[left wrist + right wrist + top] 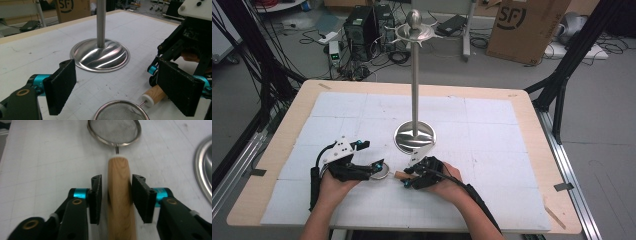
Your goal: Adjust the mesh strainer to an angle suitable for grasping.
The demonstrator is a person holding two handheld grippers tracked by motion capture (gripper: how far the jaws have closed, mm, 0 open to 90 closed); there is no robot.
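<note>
A small mesh strainer (380, 171) with a wooden handle (399, 175) lies flat on the white mat in front of a tall metal stand (414, 75). My left gripper (369, 155) is open, its pads wide apart over the strainer bowl (121, 112) and touching nothing. My right gripper (406, 178) straddles the wooden handle (120, 202). There the right pad (141, 197) meets the wood and a thin gap remains at the left pad. That gripper view is blurred. The left gripper (121, 87) faces the stand's round base (100, 53).
The stand's shiny base (414, 136) sits mid-table just beyond both grippers, its hooked crown high above. The white mat (492, 130) covers a wooden table. Beyond are cables, computers and a cardboard box (527, 25) on the floor.
</note>
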